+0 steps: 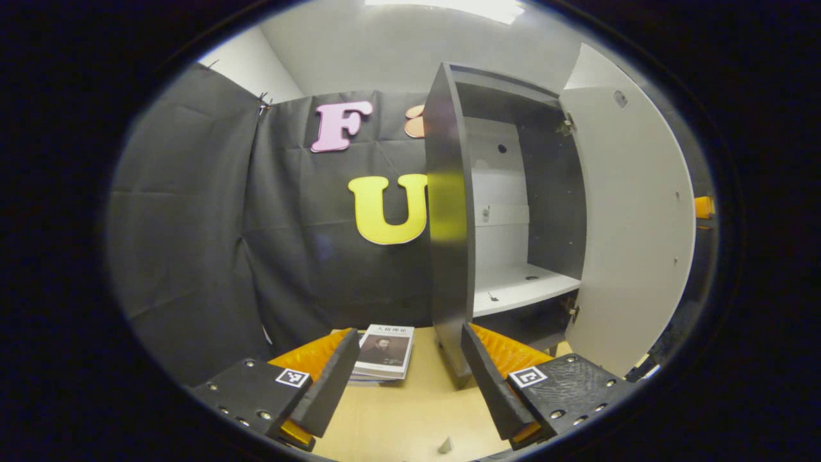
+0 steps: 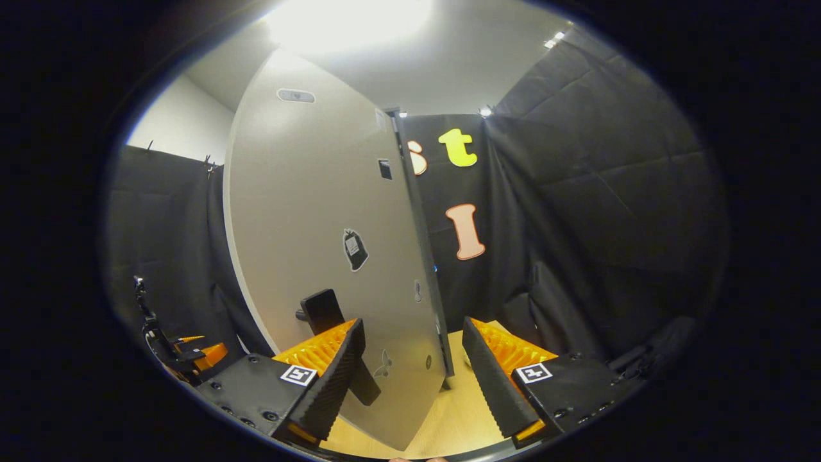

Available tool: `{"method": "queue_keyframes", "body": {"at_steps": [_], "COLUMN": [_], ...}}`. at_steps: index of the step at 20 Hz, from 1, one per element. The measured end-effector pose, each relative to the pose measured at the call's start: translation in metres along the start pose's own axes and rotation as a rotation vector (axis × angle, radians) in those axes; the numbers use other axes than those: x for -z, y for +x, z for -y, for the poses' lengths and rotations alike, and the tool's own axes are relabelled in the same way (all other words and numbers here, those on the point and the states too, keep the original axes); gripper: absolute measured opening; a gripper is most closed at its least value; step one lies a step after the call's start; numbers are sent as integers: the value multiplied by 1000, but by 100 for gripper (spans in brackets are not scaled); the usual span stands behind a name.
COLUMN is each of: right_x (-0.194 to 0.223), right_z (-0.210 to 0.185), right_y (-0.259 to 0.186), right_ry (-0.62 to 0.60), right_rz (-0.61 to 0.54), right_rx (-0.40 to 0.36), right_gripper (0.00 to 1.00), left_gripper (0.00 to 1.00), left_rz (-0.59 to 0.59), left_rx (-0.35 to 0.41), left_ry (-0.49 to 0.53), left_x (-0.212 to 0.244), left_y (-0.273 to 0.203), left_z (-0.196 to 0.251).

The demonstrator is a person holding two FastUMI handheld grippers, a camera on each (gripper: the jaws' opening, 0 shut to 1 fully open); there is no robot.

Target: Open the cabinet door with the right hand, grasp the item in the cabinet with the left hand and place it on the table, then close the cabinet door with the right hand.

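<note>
Cabinet (image 1: 449,212) door (image 2: 308,256) open, book (image 1: 385,351) on table (image 1: 410,417).
Left gripper (image 1: 410,378) and right gripper (image 2: 410,375) both spread, empty.

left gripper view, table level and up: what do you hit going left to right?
Black cloth wall → book lying on the table → open cabinet with its bare white shelf → cabinet door, swung open.

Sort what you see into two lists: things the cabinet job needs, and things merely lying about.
Part of the job:
cabinet, standing open
cabinet door with its handle
book, lying on the table
left gripper, open
right gripper, open

Lying about:
small white piece on the table
</note>
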State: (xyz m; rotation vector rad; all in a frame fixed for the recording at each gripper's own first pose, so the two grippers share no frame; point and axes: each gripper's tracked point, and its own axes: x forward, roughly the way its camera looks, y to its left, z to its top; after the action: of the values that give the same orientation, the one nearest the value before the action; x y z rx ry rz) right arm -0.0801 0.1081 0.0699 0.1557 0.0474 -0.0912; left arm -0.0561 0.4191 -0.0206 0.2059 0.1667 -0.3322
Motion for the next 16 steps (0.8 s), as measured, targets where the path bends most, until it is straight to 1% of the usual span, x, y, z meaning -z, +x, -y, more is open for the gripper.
{"method": "queue_keyframes", "body": {"at_steps": [2,4,5,6,11,12,14,15,16], "right_x": [4,9,11,12,22,27,28,27,26], "right_z": [-21,-37,-45,-54,-108,-118,-141,-145,-146], "right_y": [8,20,26,32,63,64,64,63,61], "right_ry": [-3,2,1,2,-3,-4,-8,-15,-23], "right_rz": [-8,-28,-33,-40,-80,-88,-69,-58,-52], "right_rx": [-37,-52,-65,-80,-192,-217,-276,-285,-283], "right_gripper": [97,96,100,97,97,97,97,97,97], "left_gripper": [96,97,96,96,96,97,96,97,96], "left_rz": [0,-3,1,7,5,-2,-17,-21,-22], "left_rx": [3,-5,-10,-14,-46,-51,-55,-56,-52], "left_ry": [-20,-36,-48,-61,-126,-134,-146,-153,-162], "left_x": [6,11,10,10,21,25,34,34,34], "left_y": [-4,-5,-7,-9,-27,-31,-42,-44,-44], "left_z": [-6,-13,-17,-20,-36,-39,-41,-40,-39]}}
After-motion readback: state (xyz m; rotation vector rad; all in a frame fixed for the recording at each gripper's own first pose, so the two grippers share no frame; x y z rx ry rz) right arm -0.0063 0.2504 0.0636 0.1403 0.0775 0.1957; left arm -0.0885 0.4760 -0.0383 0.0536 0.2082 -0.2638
